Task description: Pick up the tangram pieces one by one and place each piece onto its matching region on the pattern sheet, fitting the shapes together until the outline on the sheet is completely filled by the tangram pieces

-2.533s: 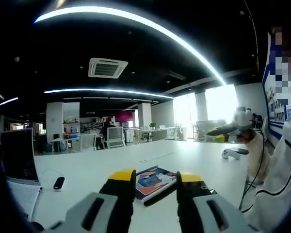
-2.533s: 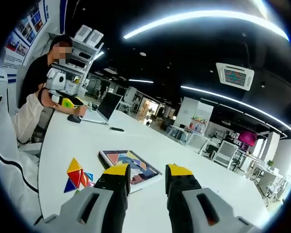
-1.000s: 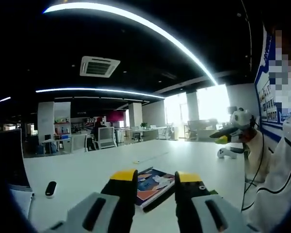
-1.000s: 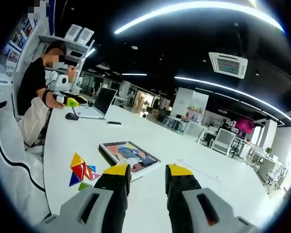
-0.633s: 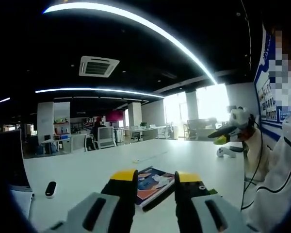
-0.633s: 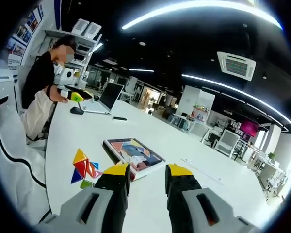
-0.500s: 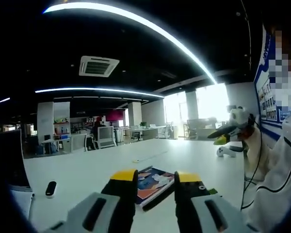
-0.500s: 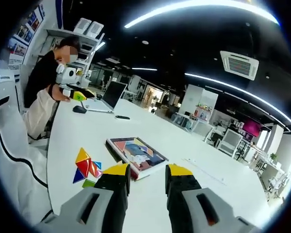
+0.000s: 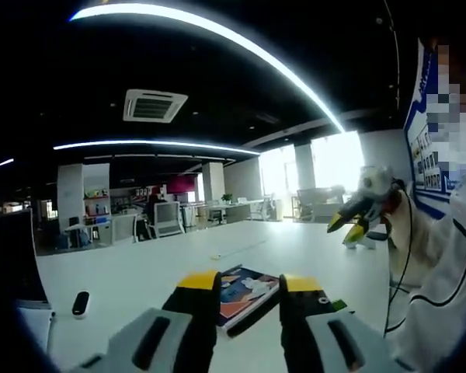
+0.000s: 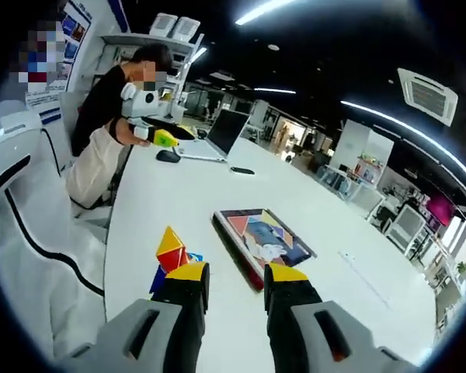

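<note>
In the right gripper view, the pattern sheet [image 10: 264, 235], a dark-framed board with a coloured picture, lies flat on the white table just beyond my right gripper [image 10: 238, 272]. The gripper is open with nothing between its jaws. A heap of loose tangram pieces [image 10: 171, 250], yellow, red and blue, sits left of the sheet, partly hidden by the left jaw. In the left gripper view, the pattern sheet [image 9: 246, 284] shows between the jaws of my open, empty left gripper [image 9: 248, 281], held above the table. One green piece [image 9: 338, 305] lies to the right.
The white table [image 10: 147, 202] runs far back, with a laptop [image 10: 217, 137], mouse [image 10: 168, 156] and phone [image 10: 242, 170]. A seated person holds another gripper [image 10: 159, 137] there. In the left gripper view a phone [image 9: 80, 303] lies left, and a white-sleeved person holds a gripper [image 9: 348, 224] right.
The right gripper view has tipped down and swung, so the table, sheet and pieces now sit higher and nearer. The left gripper view barely moved. The gripper at its right dipped its tips.
</note>
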The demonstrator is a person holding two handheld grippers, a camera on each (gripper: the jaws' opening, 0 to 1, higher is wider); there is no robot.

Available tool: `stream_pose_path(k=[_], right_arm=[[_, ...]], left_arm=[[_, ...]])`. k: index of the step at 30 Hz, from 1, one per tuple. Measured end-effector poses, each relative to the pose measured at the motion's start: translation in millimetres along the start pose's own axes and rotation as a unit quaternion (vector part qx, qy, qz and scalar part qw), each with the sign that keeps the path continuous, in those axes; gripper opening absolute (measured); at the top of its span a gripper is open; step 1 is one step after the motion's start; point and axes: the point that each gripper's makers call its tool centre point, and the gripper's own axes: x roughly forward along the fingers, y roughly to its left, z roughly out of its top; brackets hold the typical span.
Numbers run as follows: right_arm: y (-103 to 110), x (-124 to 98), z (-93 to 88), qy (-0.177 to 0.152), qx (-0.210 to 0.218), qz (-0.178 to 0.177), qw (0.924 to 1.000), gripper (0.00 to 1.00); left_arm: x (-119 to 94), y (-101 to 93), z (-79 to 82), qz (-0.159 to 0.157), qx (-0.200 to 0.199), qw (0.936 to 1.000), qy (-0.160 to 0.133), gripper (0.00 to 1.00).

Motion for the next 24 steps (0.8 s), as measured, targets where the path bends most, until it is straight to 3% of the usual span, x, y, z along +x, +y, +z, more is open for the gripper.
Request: stream_pose_path(k=[6, 9, 17, 24], right_arm=[[16, 20, -2.8, 0.041, -0.023, 0.047, 0.9978, 0.30], [28, 30, -8.1, 0.074, -0.043, 0.080, 0.9931, 0.30], [52, 50, -15.3, 0.149, -0.079, 0.125, 0.9778, 0.31], [83, 68, -18.1, 0.197, -0.120, 0.183, 0.9558, 0.31]], left_arm=[[-2, 4.0, -1.4, 0.006, 0.004, 1.0000, 0.005, 0.32], [-3, 5.0, -2.7, 0.008, 0.006, 0.9999, 0.008, 0.32], [-5, 5.9, -2.5, 0.007, 0.007, 0.9999, 0.008, 0.32], [-7, 7.5, -1.6, 0.008, 0.010, 0.9999, 0.008, 0.31]])
